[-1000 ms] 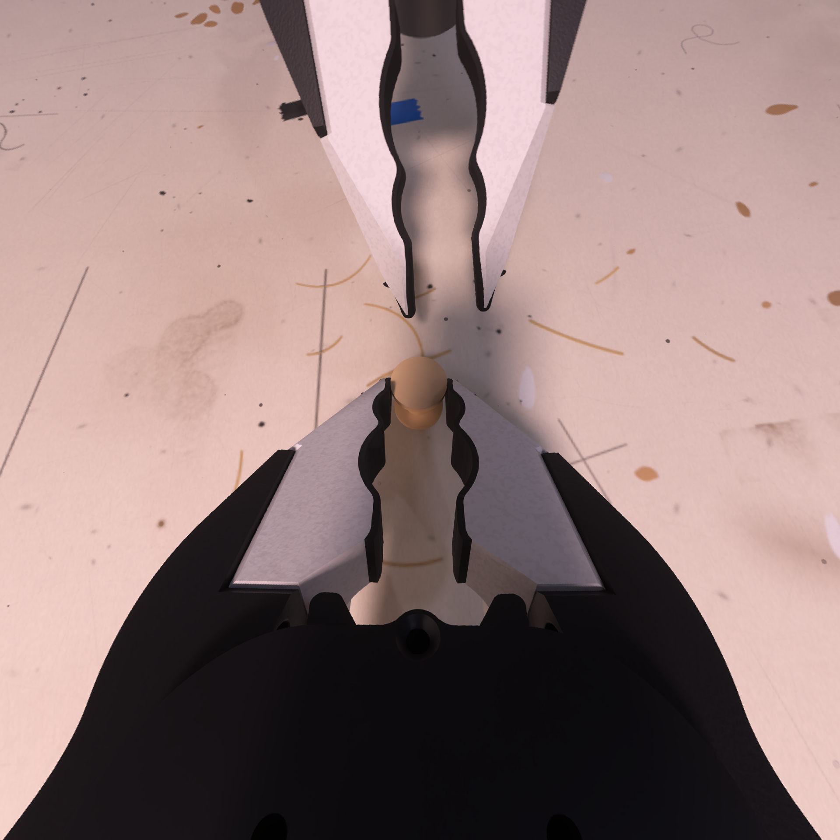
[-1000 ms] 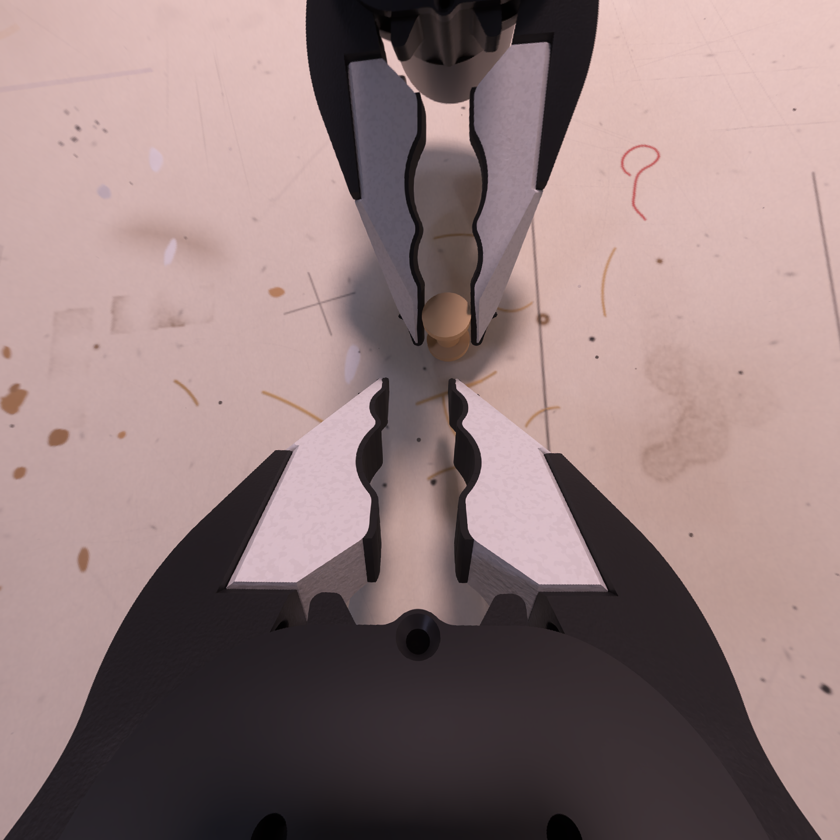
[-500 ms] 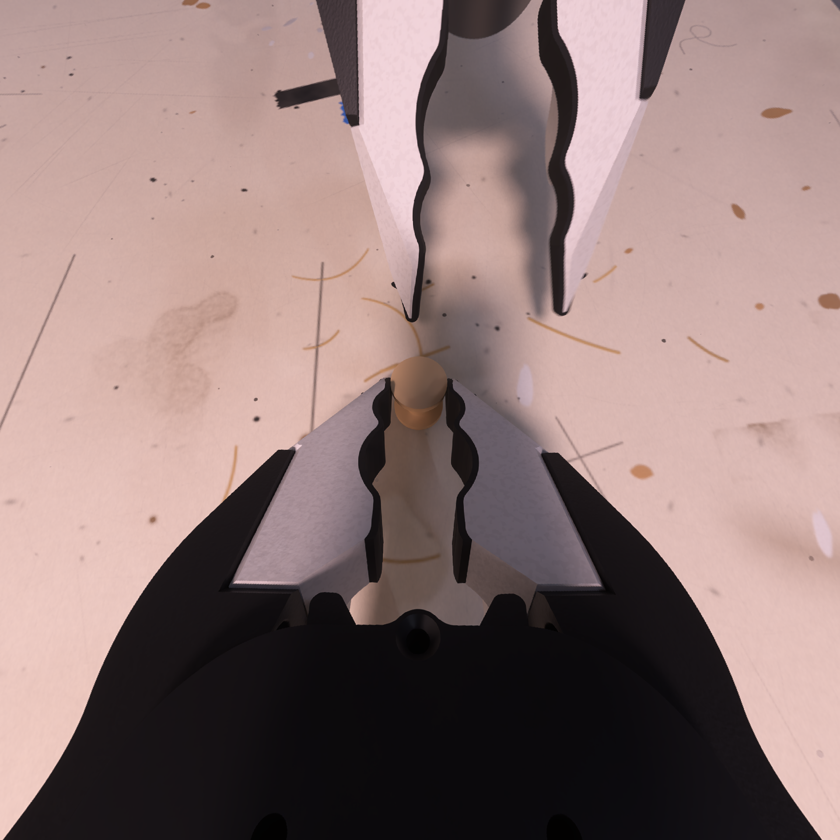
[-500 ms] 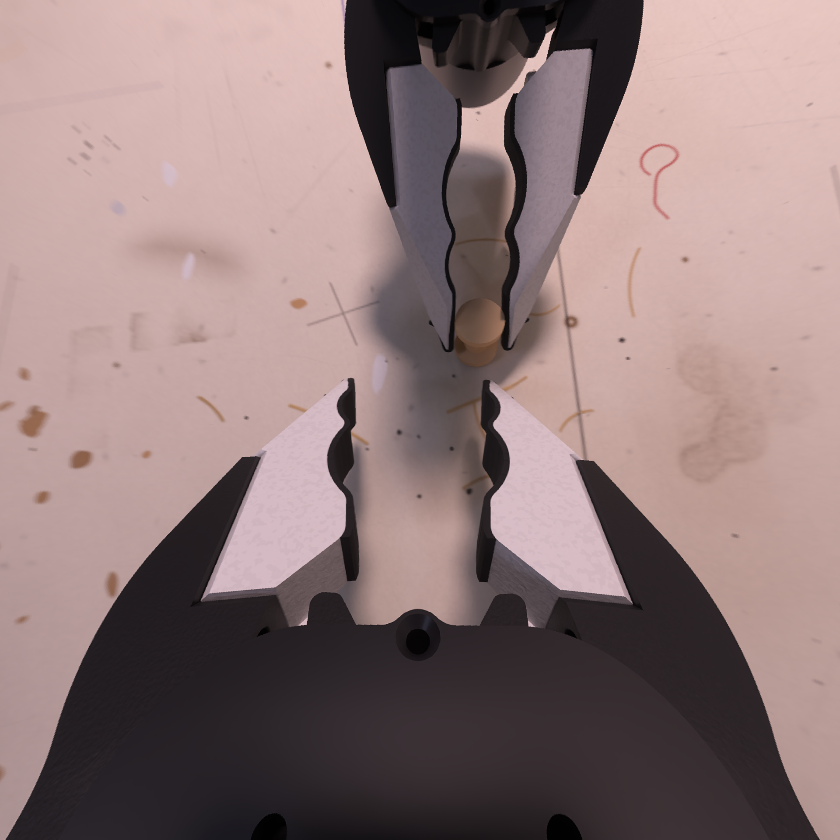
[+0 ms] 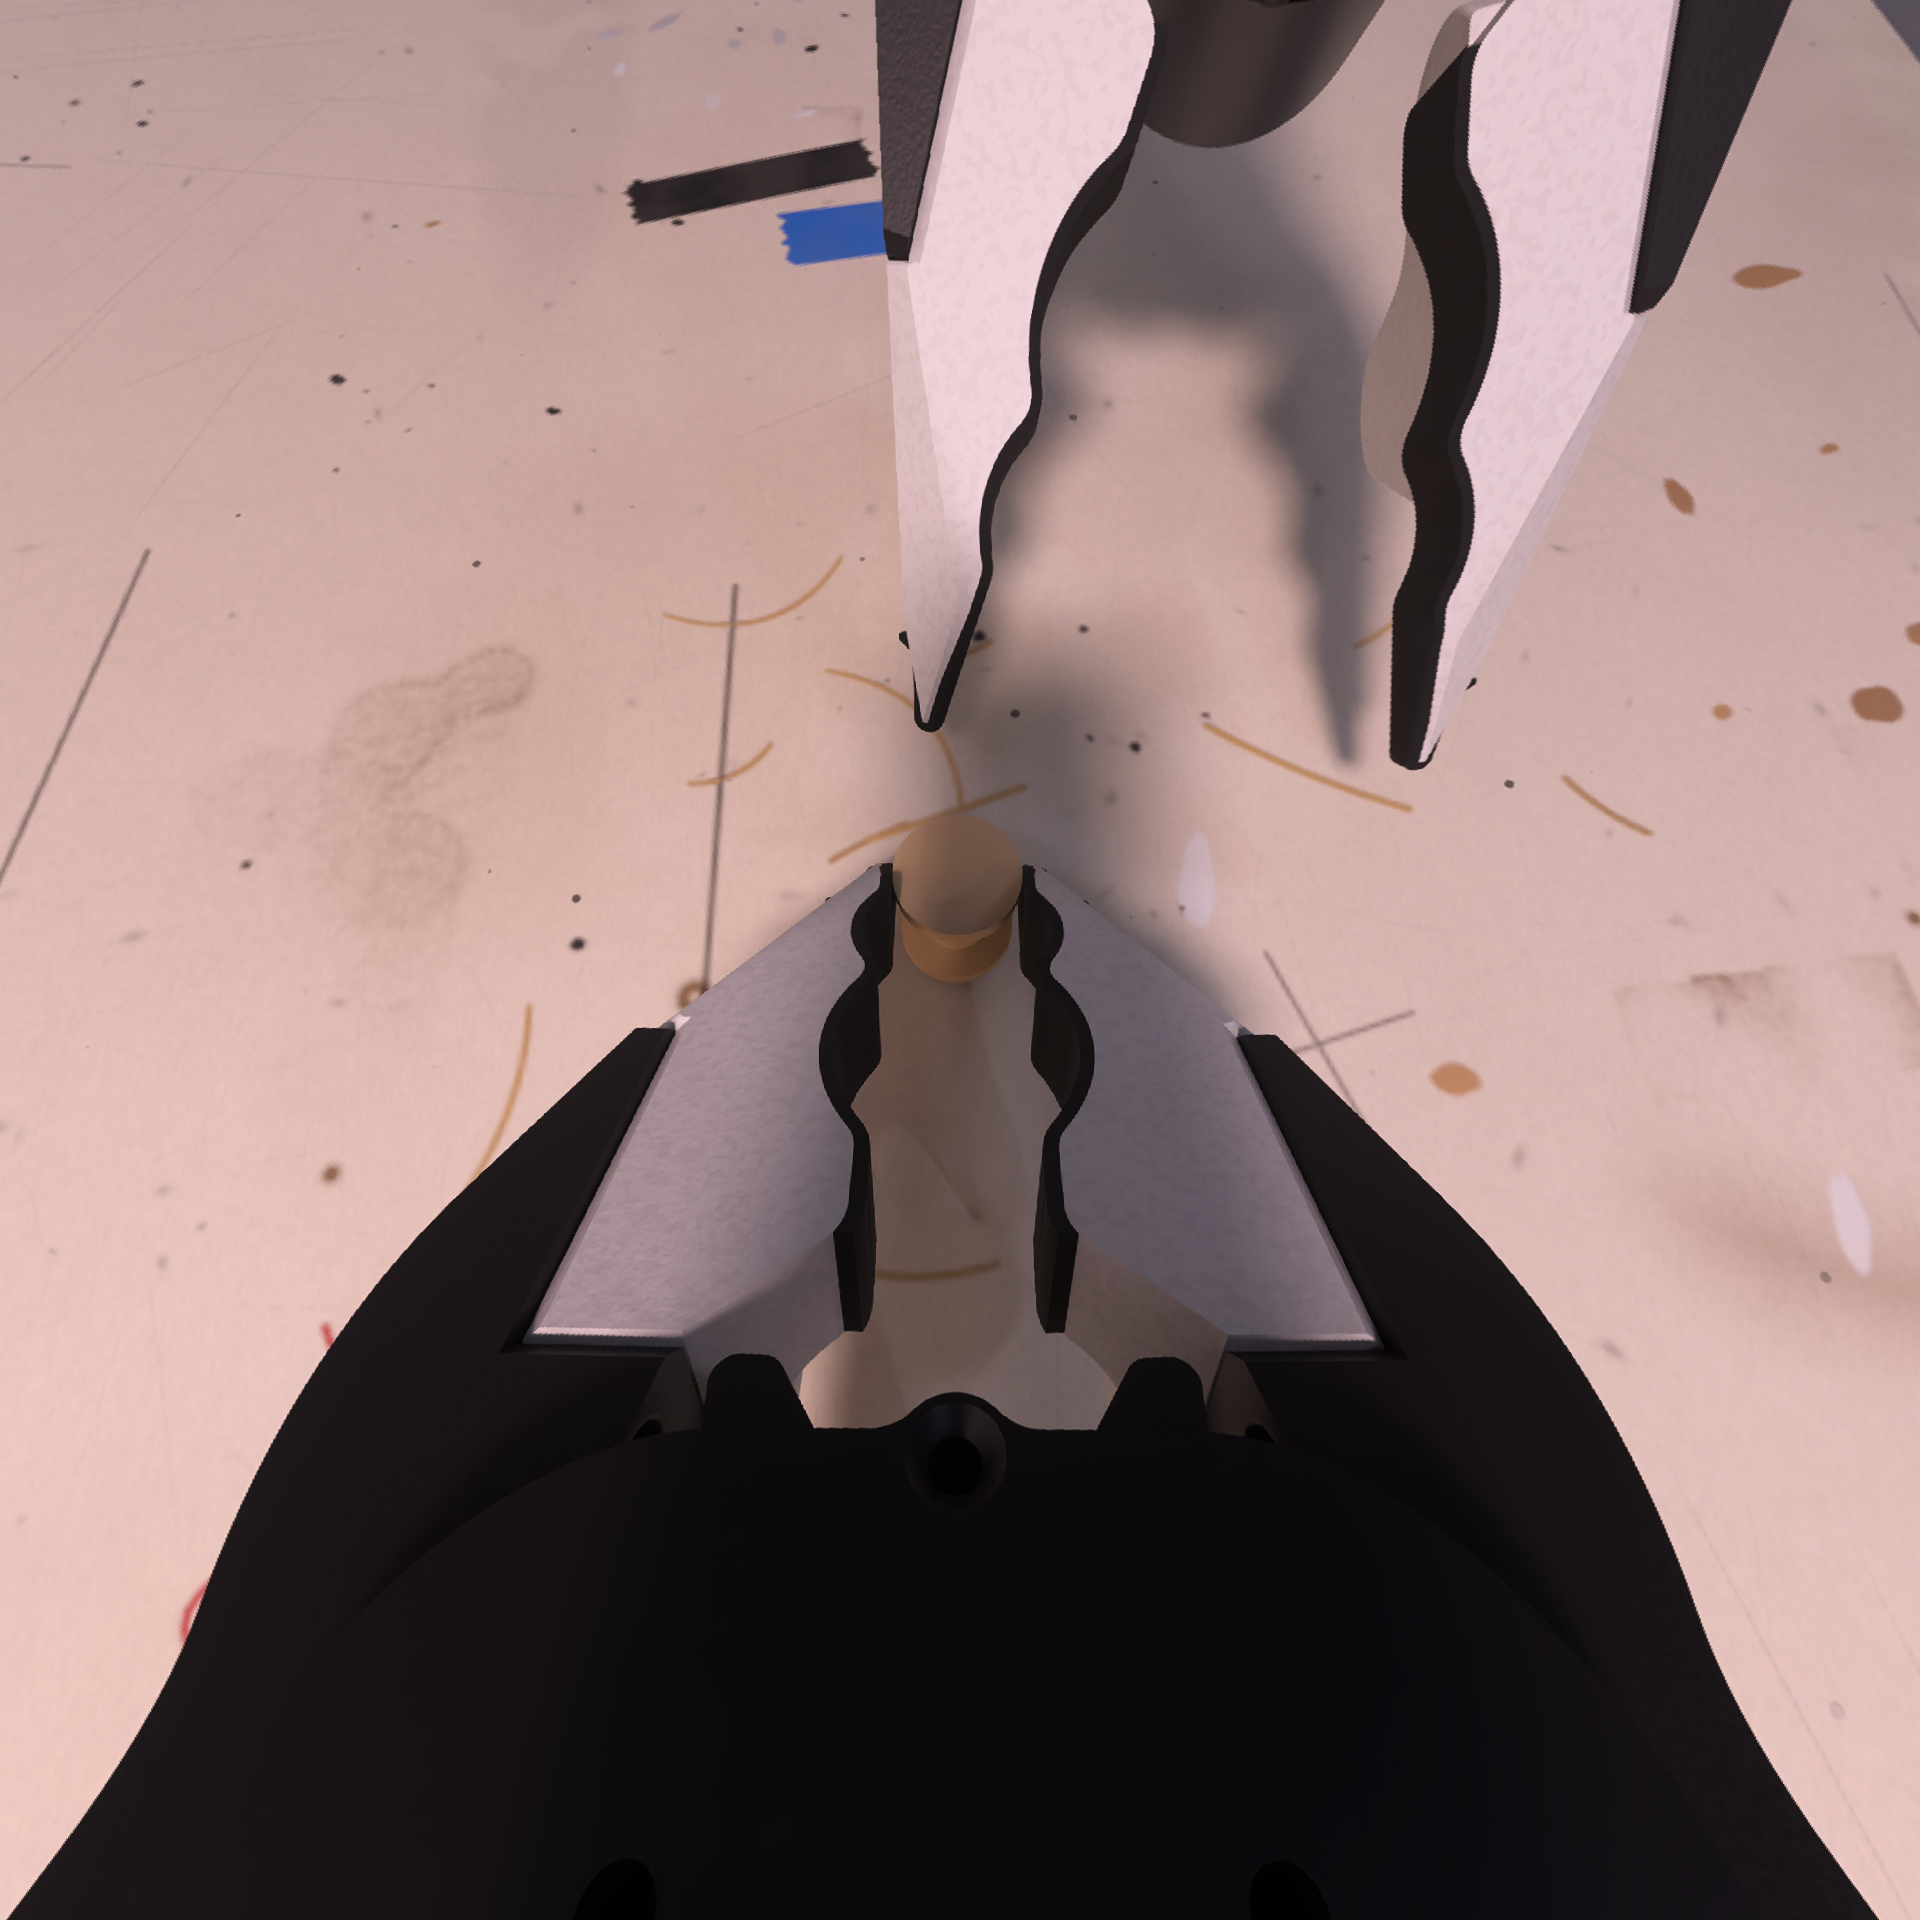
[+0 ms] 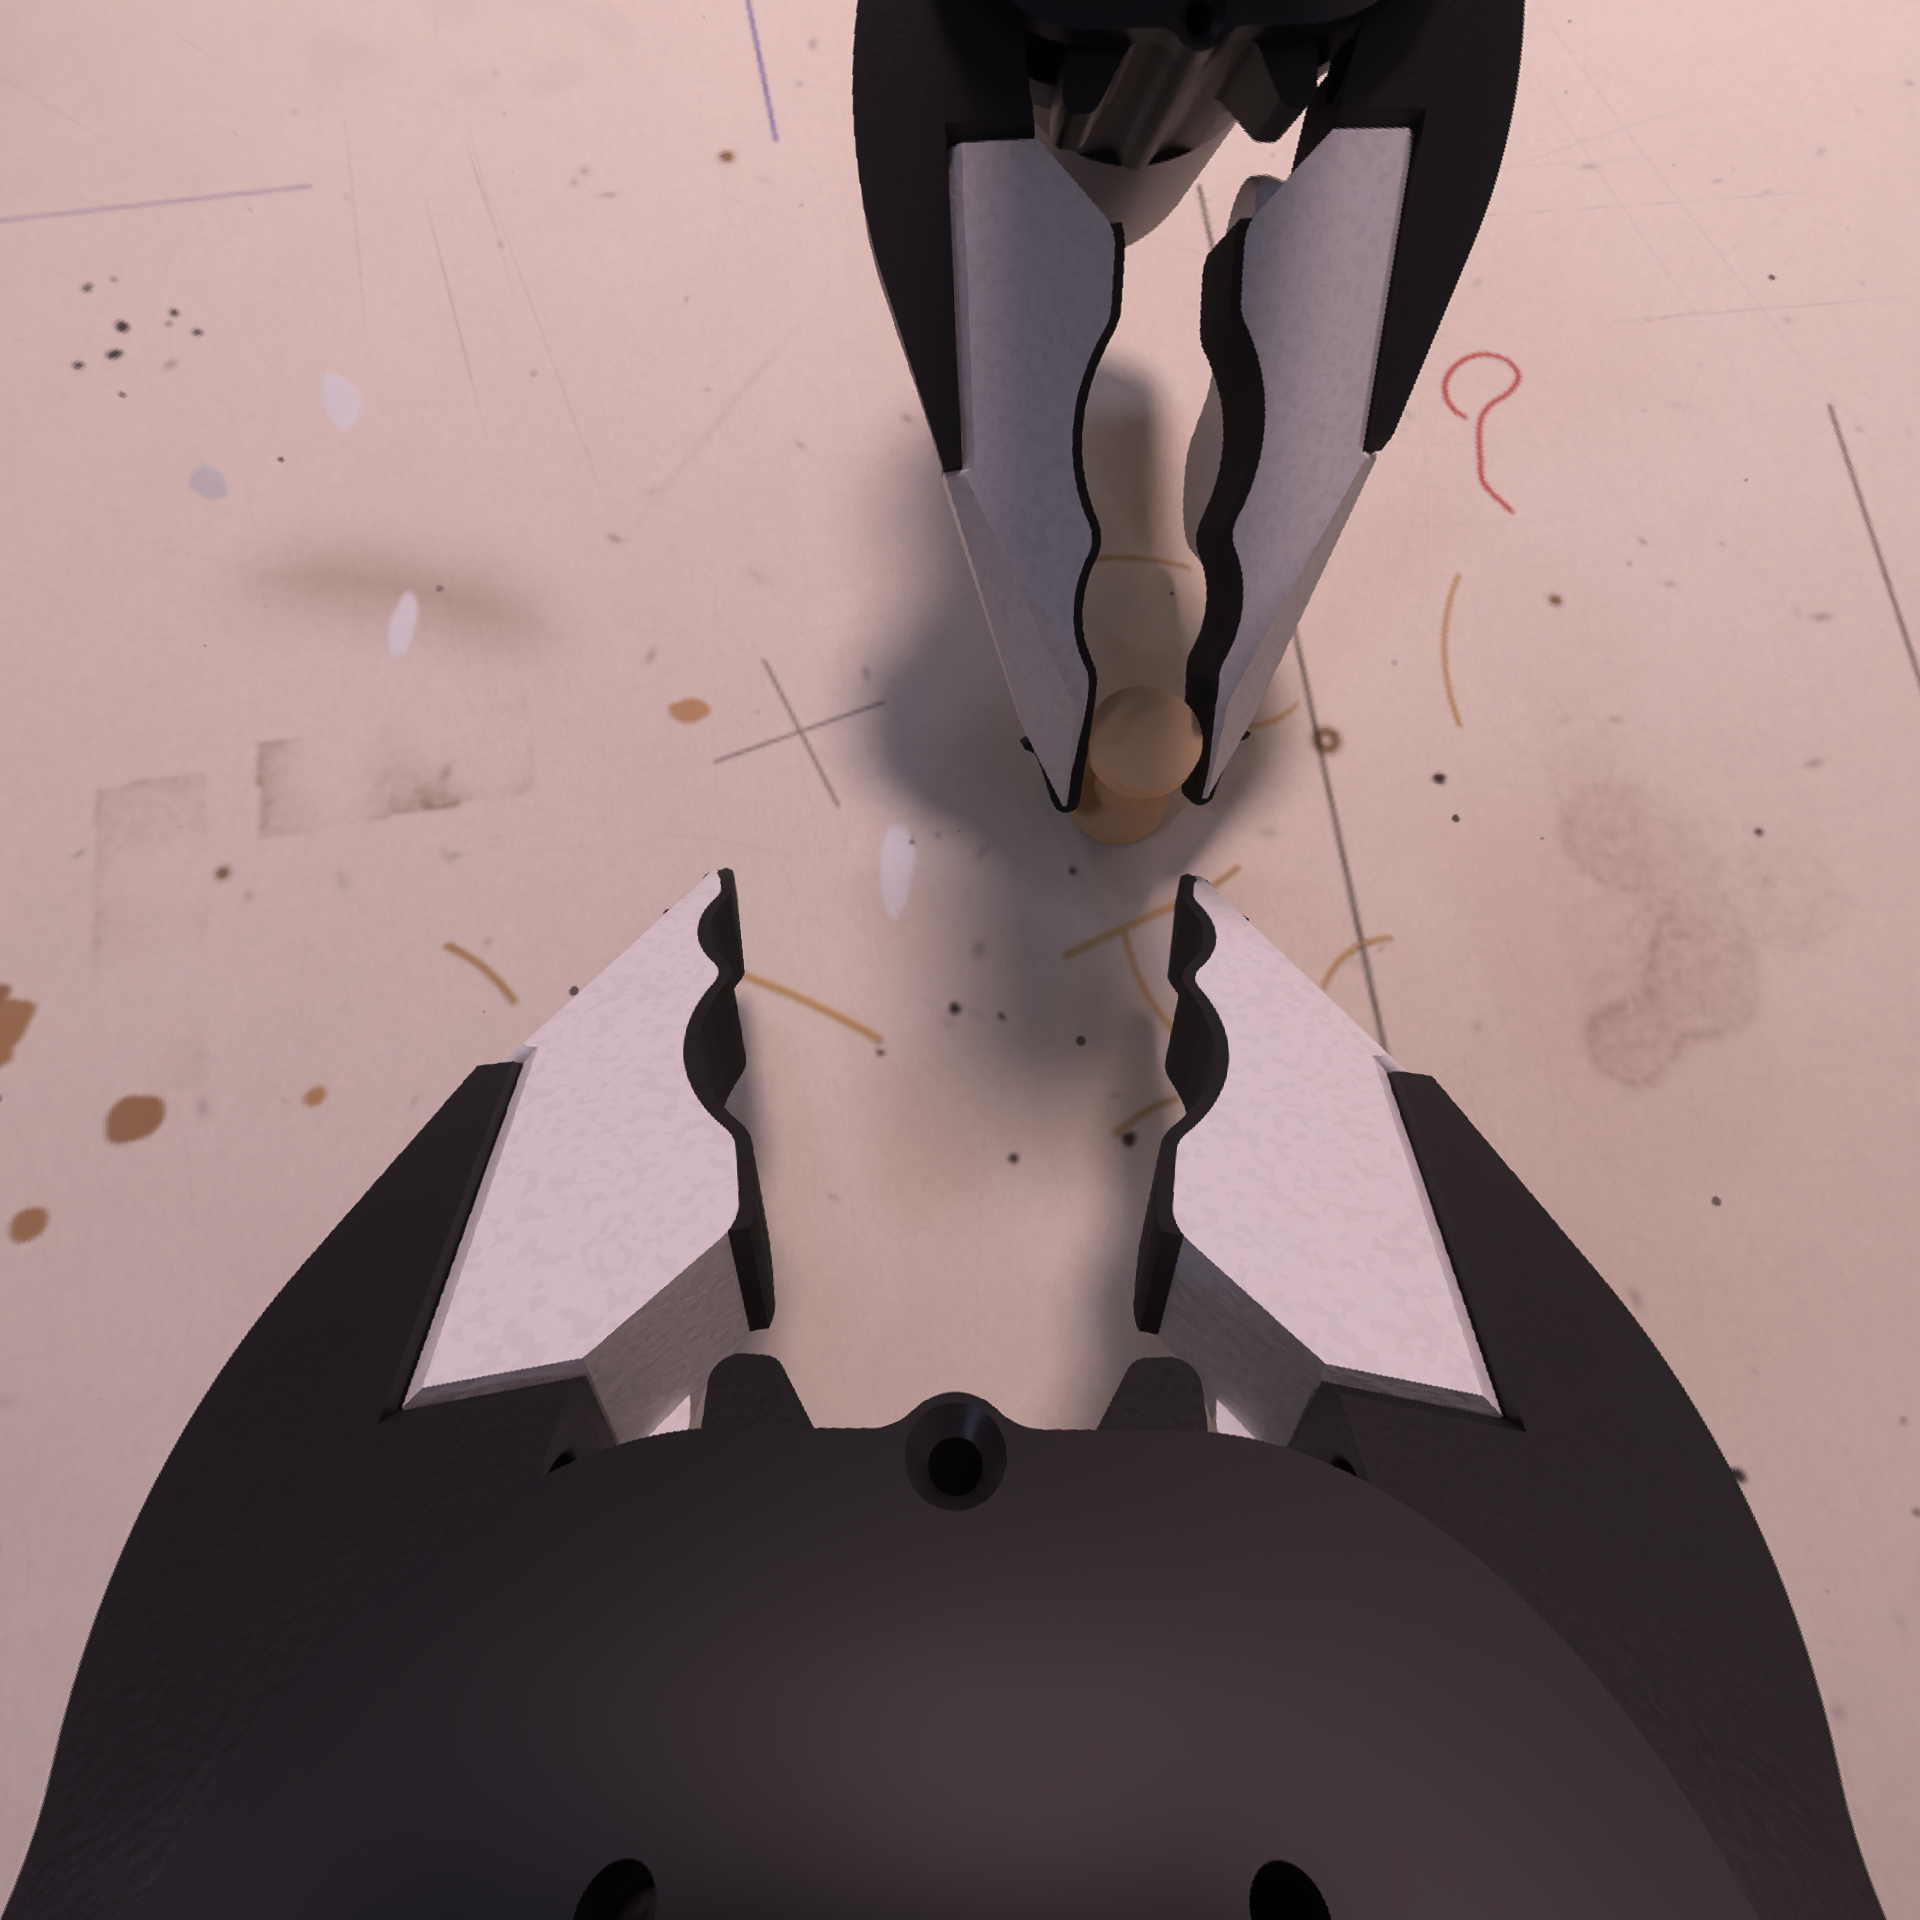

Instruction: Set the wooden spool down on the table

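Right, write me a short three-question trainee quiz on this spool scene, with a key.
1. True or false: the right gripper is shut on the wooden spool.
2. Which gripper holds the spool? A) left B) right C) neither
3. Fill in: the spool sits at the left gripper's finger____.

Key: 1 false, its jaws are spread and empty; 2 A; 3 tips.
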Motion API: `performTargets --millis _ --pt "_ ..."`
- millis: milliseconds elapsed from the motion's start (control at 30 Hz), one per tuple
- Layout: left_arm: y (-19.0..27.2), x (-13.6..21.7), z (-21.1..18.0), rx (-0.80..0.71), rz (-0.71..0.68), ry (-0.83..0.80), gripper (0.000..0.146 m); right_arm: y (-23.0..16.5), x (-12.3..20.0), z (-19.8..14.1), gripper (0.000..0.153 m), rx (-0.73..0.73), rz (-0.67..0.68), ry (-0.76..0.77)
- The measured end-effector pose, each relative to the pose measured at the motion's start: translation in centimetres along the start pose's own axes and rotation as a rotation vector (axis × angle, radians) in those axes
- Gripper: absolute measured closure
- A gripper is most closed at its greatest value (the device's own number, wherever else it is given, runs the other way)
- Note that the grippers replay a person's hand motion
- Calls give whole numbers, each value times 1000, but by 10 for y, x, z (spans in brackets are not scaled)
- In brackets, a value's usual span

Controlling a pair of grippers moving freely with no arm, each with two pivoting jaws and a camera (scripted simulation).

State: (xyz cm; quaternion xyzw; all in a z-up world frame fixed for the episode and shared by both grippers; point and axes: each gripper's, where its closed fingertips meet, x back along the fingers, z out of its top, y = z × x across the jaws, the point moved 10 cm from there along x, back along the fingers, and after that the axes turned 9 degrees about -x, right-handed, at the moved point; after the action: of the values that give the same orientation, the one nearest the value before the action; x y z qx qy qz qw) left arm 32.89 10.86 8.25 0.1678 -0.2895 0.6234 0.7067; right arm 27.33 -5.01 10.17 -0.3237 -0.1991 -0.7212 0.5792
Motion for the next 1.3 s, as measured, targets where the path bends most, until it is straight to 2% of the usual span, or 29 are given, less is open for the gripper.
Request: performTargets --millis 200,367,467,500,600,633,733,800,900,1000,1133,1300 --pt "2 -1 -1 -6 -9 -21 123 -4 -3 -3 77 31 -51 15" --pt "1 -1 -1 5 -6 -18 123 -2 -2 -7 73 6 -22 66" --pt "-1 0 -2 24 15 -18 123 1 -2 -10 78 3 -67 88" --pt "-1 -1 -2 27 14 -24 122 2 -2 -11 83 -2 -80 93" --pt "1 -2 -4 30 16 -60 120 4 -2 -11 121 13 -160 109" --pt "2 -2 -4 25 26 -72 120 5 -2 -11 124 14 -161 115" --pt "5 -1 -4 14 42 -74 113 8 -2 -11 119 -26 -127 118" --pt "6 3 -5 20 56 -52 108 10 -3 -12 127 -27 -142 120" --pt "8 9 -7 31 68 -26 104 10 -4 -12 130 -29 -147 116" --pt "10 13 -7 -1 82 10 109 11 -4 -12 130 -24 -147 121" --pt "10 16 -9 58 68 -7 112 12 4 -14 129 -33 -184 132" --pt "16 27 -11 124 99 7 128 10 22 -14 119 -76 -170 216"
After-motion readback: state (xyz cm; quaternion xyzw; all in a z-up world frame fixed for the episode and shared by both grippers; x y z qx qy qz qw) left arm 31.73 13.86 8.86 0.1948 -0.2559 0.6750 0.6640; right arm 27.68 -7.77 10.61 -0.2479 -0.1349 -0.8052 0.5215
